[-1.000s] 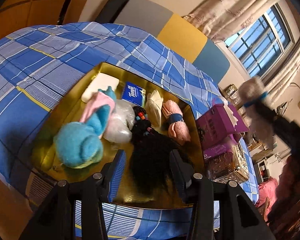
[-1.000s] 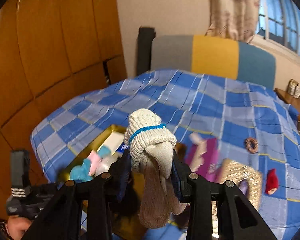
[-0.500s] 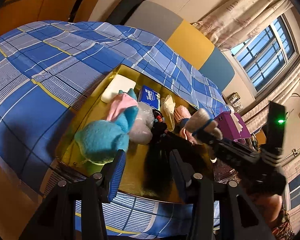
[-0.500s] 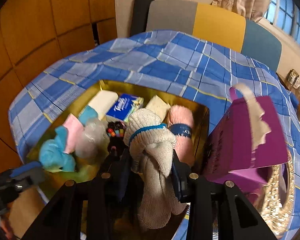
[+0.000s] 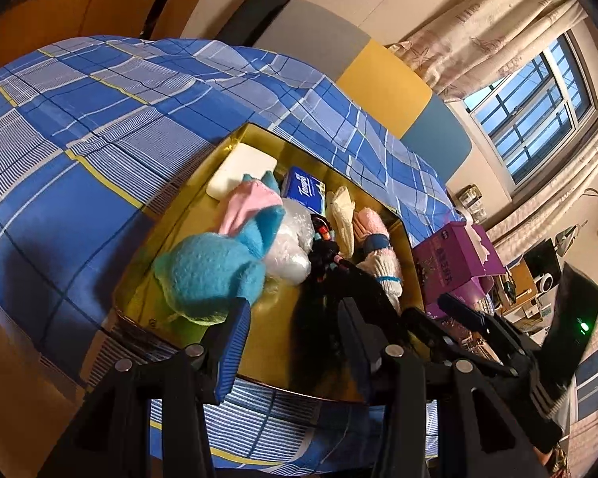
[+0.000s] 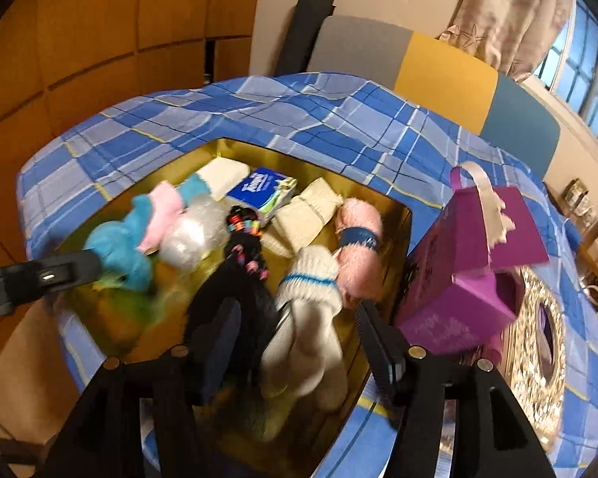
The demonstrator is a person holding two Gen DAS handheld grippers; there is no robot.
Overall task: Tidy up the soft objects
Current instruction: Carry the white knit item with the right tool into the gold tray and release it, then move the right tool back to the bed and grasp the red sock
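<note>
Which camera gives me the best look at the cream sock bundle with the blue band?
Right wrist: the cream sock bundle lies in the gold tray between the just-opened jaws, almost whole. Left wrist shows only a slice of it behind the black hairpiece.

You have a bed (image 6: 339, 119) in front of you, covered by a blue checked sheet with white and yellow lines. Directly on the sheet, near the bed's close corner, sits a shallow gold tray (image 6: 398, 215) holding the soft items. Just beside the tray, on its window side, a purple gift box (image 6: 470, 279) rests on the sheet with its flap open. Beyond that box lies a glittery gold oval piece (image 6: 534, 342), also on the sheet; you cannot tell what it is.
</note>
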